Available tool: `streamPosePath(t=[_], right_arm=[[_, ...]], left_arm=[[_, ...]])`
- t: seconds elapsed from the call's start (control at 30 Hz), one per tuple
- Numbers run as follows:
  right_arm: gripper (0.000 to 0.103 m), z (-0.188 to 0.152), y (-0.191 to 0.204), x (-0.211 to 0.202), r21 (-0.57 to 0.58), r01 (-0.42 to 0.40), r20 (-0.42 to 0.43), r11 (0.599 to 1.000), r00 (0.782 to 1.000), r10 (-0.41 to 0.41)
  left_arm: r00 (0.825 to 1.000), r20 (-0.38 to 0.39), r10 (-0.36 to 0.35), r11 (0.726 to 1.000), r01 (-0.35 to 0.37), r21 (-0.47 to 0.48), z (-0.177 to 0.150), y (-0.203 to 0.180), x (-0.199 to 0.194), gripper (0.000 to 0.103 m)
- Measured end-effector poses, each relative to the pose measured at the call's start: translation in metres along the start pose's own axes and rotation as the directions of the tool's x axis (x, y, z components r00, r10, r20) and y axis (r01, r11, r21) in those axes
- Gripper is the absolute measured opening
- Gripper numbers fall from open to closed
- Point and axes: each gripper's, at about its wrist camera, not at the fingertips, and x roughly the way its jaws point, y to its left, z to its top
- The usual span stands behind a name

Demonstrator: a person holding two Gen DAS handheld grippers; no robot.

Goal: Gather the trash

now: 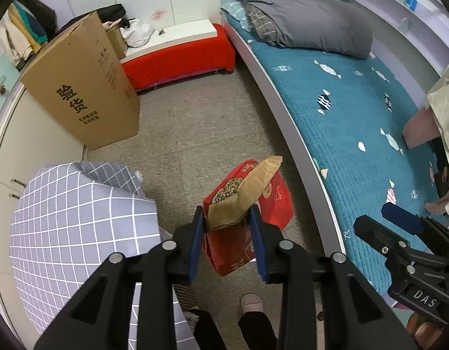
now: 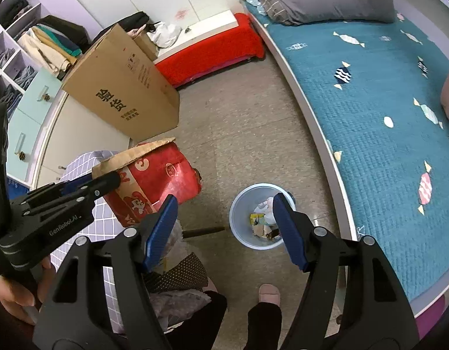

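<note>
My left jaws (image 1: 228,230) are clamped on the brown flap of a red carton (image 1: 247,213), which hangs above the floor, up and to the left of the blue bin (image 2: 257,215). My right jaws (image 2: 224,227) are spread wide with nothing in them, right over the bin, which already has scraps inside. Left tool reads "GenRobot.AI", the right one "DAS". Big cardboard box (image 2: 122,87) beyond the bin has black Chinese print, "验货".
</note>
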Motion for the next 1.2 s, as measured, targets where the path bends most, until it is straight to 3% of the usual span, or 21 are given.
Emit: streamPosePath(t=[0.33,0.4,0.47,0.77,1.2], right_arm=[[0.068,-0.003,-0.013,-0.019,0.024,0.03,0.046,0.999,0.998,-0.031],[0.068,-0.004,-0.015,-0.022,0.027,0.032,0.048,0.999,0.998,-0.033],[0.068,-0.004,-0.016,-0.024,0.026,0.033,0.049,0.999,0.998,-0.034],[0.068,-0.012,-0.014,-0.033,0.006,0.022,0.058,1.0,0.998,-0.022],[0.069,-0.029,0.017,-0.058,-0.071,-0.016,0.073,0.997,0.997,0.022]], left_arm=[[1.0,0.013,0.003,1.0,-0.003,-0.004,0.008,-0.013,-0.004,0.035],[1.0,0.006,-0.002,1.0,0.003,-0.025,0.009,-0.012,-0.004,0.054],[1.0,0.007,0.013,0.999,-0.013,-0.034,0.008,-0.012,-0.006,0.058],[1.0,0.02,-0.013,0.999,0.014,-0.041,-0.003,-0.016,-0.02,0.059],[0.997,0.071,0.04,0.994,-0.033,-0.101,-0.037,0.004,-0.073,0.063]])
